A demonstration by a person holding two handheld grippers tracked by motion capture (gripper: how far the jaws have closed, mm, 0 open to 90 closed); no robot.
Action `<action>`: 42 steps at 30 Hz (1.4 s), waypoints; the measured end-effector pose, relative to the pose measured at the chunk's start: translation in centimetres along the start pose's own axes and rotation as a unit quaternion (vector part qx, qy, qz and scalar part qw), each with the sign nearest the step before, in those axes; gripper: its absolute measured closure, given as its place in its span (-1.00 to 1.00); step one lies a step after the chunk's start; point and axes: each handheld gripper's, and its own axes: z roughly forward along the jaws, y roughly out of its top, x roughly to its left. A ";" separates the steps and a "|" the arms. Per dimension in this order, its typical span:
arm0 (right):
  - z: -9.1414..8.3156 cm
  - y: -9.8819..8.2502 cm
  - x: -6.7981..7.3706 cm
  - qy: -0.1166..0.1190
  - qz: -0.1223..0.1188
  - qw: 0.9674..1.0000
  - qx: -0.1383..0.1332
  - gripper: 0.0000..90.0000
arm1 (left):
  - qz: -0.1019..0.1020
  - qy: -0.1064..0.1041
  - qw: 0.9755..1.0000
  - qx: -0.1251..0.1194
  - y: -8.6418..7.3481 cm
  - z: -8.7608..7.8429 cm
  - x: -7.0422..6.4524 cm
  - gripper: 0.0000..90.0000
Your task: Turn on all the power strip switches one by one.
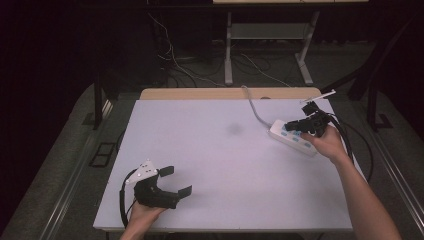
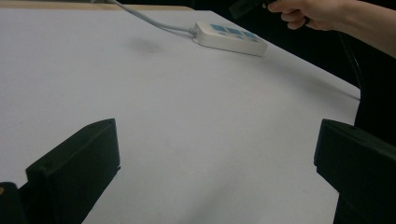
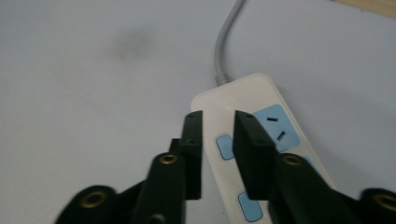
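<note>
A white power strip (image 1: pixel 294 137) with blue sockets and buttons lies at the right side of the white table (image 1: pixel 210 150); its grey cable (image 1: pixel 252 107) runs off toward the far edge. My right gripper (image 1: pixel 292 126) hovers just over the strip's cable end. In the right gripper view its jaws (image 3: pixel 218 116) stand a narrow gap apart above the strip (image 3: pixel 261 93), with nothing between them. My left gripper (image 1: pixel 176 180) rests near the front left of the table, jaws wide open and empty (image 2: pixel 217 154). The left gripper view shows the strip (image 2: pixel 231 38) far off.
A faint dark smudge (image 1: pixel 233 129) marks the table's middle. A wooden strip (image 1: pixel 200 93) edges the far side. Beyond it stand a desk frame's legs (image 1: pixel 228 45) and loose floor cables. Black cables trail from the right gripper over the table's right edge (image 1: pixel 350 145).
</note>
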 end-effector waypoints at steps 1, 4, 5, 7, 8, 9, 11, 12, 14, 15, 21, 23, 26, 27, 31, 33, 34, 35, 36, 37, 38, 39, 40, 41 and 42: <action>-0.3 0.0 0.2 -0.004 0.000 1.000 -0.004 0.45 | 0.000 0.000 1.000 -0.001 0.0 0.0 0.0 -1.00; -1.2 0.0 0.7 -0.006 0.010 1.000 -0.019 0.19 | -0.001 -0.001 1.000 -0.003 0.0 0.0 0.0 -1.00; -1.6 -0.1 0.9 -0.005 0.017 0.999 -0.026 0.07 | -0.001 -0.001 1.000 -0.003 0.0 0.0 0.0 -1.00; -2.1 -0.3 1.3 -0.007 0.025 0.999 -0.038 -0.17 | -0.002 -0.001 1.000 -0.004 0.0 -0.1 -0.1 -1.00; -2.3 -0.5 1.6 -0.010 0.026 0.999 -0.042 -0.29 | -0.002 -0.001 1.000 -0.005 0.0 -0.1 -0.1 -1.00; -2.5 -0.7 1.8 -0.012 0.028 0.999 -0.045 -0.44 | -0.002 -0.001 1.000 -0.006 0.0 -0.1 -0.1 -1.00; -3.0 -1.3 2.3 -0.014 0.035 0.998 -0.052 -0.75 | -0.002 -0.002 1.000 -0.006 0.0 -0.1 -0.1 -1.00; -3.1 -1.6 2.5 -0.004 0.034 0.998 -0.051 -0.92 | -0.002 -0.002 1.000 -0.006 0.0 0.0 -0.1 -1.00; -3.5 -2.4 2.9 -0.001 0.034 0.998 -0.061 -0.99 | -0.002 -0.003 1.000 -0.006 0.0 0.0 -0.2 -1.00; -3.8 -2.8 3.1 0.005 0.036 0.997 -0.065 -0.99 | -0.002 -0.002 1.000 -0.006 0.0 0.0 -0.2 -1.00; -4.6 -5.3 4.1 0.031 0.041 0.995 -0.086 -0.99 | -0.002 -0.002 1.000 -0.007 0.1 0.0 -0.2 -1.00; -4.8 -6.2 4.5 0.035 0.039 0.994 -0.091 -0.99 | -0.002 -0.002 1.000 -0.007 0.1 0.0 -0.2 -1.00; -5.2 -7.3 5.3 0.044 0.035 0.993 -0.100 -0.99 | -0.002 -0.002 1.000 -0.006 0.1 0.1 -0.2 -1.00; -5.3 -7.7 5.6 0.049 0.034 0.993 -0.104 -0.99 | -0.002 -0.002 1.000 -0.006 0.1 0.1 -0.3 -1.00; -5.7 -9.0 7.0 0.058 0.025 0.991 -0.116 -0.99 | -0.002 -0.002 1.000 -0.006 0.1 0.1 -0.3 -1.00; -5.8 -9.7 7.6 0.060 0.022 0.991 -0.122 -0.99 | -0.001 -0.002 1.000 -0.007 0.1 0.1 -0.3 -1.00; -5.8 -10.1 7.8 0.061 0.022 0.990 -0.125 -0.99 | 0.000 -0.002 1.000 -0.007 0.1 0.0 -0.3 -1.00; -5.8 -10.5 8.0 0.063 0.023 0.990 -0.127 -0.99 | 0.000 -0.001 1.000 -0.006 0.1 0.0 -0.3 -1.00; -5.7 -10.9 8.2 0.066 0.025 0.989 -0.128 -0.99 | 0.000 -0.001 1.000 -0.006 0.1 0.0 -0.3 -1.00; -5.6 -11.3 8.4 0.069 0.026 0.989 -0.130 -0.99 | 0.000 -0.002 1.000 -0.006 0.0 0.0 -0.3 -1.00; -5.5 -11.7 8.6 0.070 0.028 0.989 -0.130 -0.99 | -0.001 -0.001 1.000 -0.006 0.0 0.0 -0.3 -1.00; -5.4 -12.1 8.8 0.071 0.026 0.989 -0.127 -0.99 | -0.001 -0.001 1.000 -0.006 0.1 0.0 -0.3 -1.00; -5.3 -12.4 9.1 0.071 0.024 0.989 -0.125 -0.99 | -0.001 -0.001 1.000 -0.006 0.1 0.1 -0.3 -1.00; -5.2 -12.7 9.3 0.073 0.024 0.989 -0.124 -0.99 | 0.000 -0.001 1.000 -0.005 0.1 0.1 -0.2 -1.00; -5.1 -13.0 9.5 0.073 0.023 0.990 -0.122 -0.99 | 0.000 -0.001 1.000 -0.004 0.1 0.1 -0.2 -1.00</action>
